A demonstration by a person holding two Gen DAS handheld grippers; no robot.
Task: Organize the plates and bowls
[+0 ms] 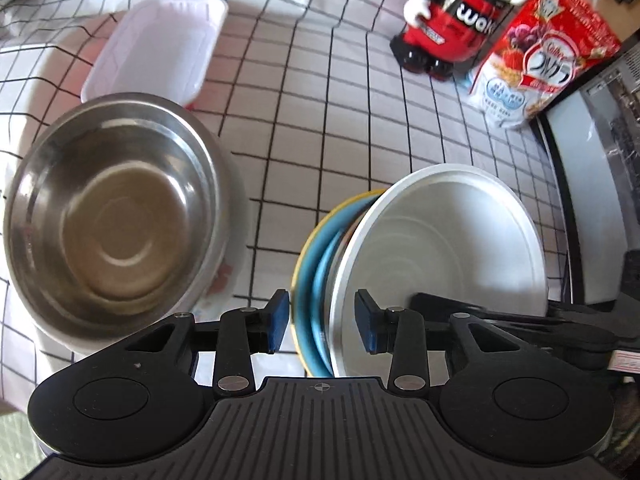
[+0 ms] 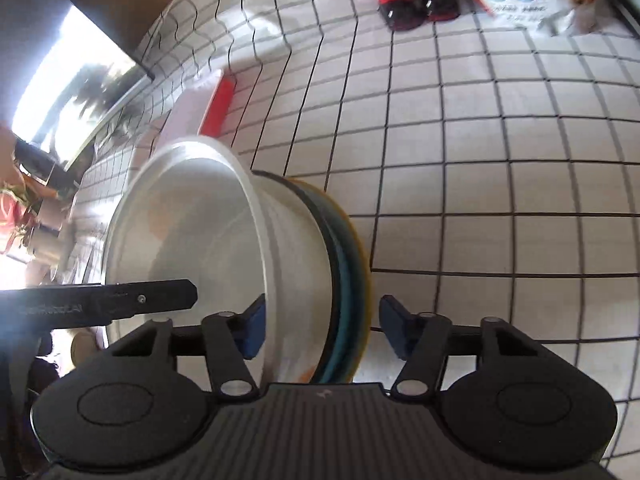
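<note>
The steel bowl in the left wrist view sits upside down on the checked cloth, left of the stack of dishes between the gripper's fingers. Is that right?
Not quite. The steel bowl sits right way up: the left wrist view looks straight into its hollow. The rest holds: it rests on the checked cloth, left of the stack of dishes that stands between the left gripper fingers.

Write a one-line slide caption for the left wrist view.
Left hand-held gripper straddles tilted stacked dishes beside a steel bowl on the checked cloth.
</note>
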